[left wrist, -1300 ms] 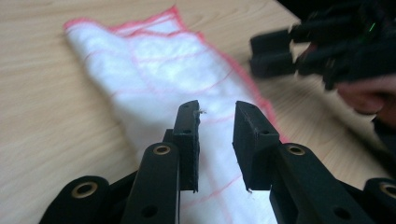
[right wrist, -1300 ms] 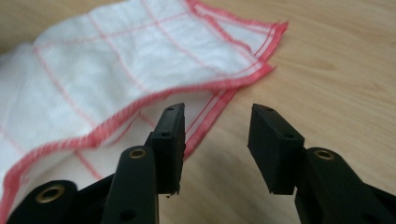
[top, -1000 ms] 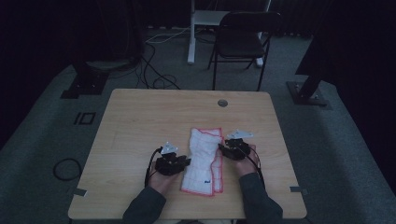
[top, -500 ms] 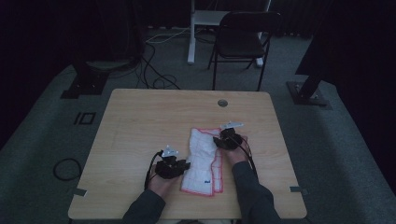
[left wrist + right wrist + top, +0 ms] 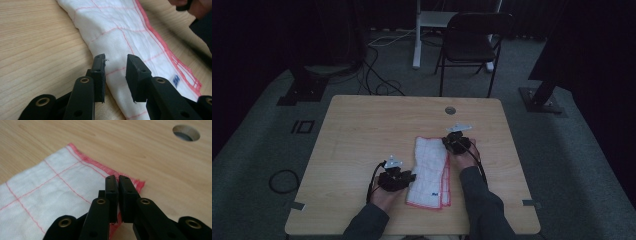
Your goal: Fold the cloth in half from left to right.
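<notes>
A folded white cloth with thin red grid lines and a red hem lies lengthwise on the wooden table. My left gripper rests at the cloth's near left edge. In the left gripper view its jaws stand apart over the folded edge of the cloth, with no pad pressing on it. My right gripper is at the cloth's far right corner. Its jaws have just been closing and now meet at the red hem of that corner, nipping it.
A round cable hole sits in the table beyond the right gripper, also seen as the hole in the right gripper view. A black chair and stand bases stand on the dark floor behind the table.
The right hand has slid away from me along the cloth's right edge to its far corner. The left hand and the cloth have stayed put.
</notes>
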A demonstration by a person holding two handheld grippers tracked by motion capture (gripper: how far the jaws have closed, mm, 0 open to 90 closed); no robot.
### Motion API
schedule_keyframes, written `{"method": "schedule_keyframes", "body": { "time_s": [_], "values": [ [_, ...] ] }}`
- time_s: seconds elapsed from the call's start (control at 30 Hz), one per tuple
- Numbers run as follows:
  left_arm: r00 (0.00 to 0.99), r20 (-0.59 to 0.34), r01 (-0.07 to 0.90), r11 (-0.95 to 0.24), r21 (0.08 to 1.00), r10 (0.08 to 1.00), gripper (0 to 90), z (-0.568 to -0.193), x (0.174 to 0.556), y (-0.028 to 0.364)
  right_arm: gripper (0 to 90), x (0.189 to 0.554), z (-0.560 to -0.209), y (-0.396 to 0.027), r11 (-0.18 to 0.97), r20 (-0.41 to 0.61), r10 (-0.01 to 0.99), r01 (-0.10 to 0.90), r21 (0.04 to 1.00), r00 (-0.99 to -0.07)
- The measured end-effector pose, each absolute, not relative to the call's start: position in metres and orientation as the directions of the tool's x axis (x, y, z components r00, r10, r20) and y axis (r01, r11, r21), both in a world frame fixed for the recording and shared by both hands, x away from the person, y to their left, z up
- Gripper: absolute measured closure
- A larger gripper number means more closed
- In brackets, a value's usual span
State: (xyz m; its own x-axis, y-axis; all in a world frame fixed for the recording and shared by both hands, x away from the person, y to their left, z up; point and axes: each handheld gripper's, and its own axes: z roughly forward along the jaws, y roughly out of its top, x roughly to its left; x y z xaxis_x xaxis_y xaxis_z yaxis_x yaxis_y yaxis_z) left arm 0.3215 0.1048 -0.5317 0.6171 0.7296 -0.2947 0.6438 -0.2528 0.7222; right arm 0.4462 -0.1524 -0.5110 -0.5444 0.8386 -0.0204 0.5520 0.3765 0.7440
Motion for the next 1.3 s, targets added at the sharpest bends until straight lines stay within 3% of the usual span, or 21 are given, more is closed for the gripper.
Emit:
{"method": "schedule_keyframes", "body": {
  "time_s": [0.27, 0.43, 0.83, 1.3],
  "values": [
    [0.633, -0.299, 0.644, -0.271, 0.715, 0.714, 69.7, -0.535, 0.320, 0.098, 86.3, 0.467, -0.508, -0.148, 0.383, -0.031, 0.849, 0.573, 0.725, -0.527],
    [0.645, -0.291, 0.641, -0.292, 0.710, 0.707, 69.7, -0.538, 0.317, 0.094, 73.8, 0.472, -0.518, -0.150, 0.362, -0.012, 0.867, 0.614, 0.702, -0.498],
    [0.637, -0.286, 0.642, -0.287, 0.711, 0.716, 69.7, -0.541, 0.315, 0.093, 62.1, 0.423, -0.527, -0.160, 0.369, 0.008, 0.844, 0.591, 0.717, -0.536],
    [0.634, -0.285, 0.641, -0.283, 0.714, 0.719, 69.7, -0.541, 0.314, 0.094, 58.1, 0.376, -0.529, -0.168, 0.389, -0.007, 0.817, 0.541, 0.745, -0.577]
  ]
}}
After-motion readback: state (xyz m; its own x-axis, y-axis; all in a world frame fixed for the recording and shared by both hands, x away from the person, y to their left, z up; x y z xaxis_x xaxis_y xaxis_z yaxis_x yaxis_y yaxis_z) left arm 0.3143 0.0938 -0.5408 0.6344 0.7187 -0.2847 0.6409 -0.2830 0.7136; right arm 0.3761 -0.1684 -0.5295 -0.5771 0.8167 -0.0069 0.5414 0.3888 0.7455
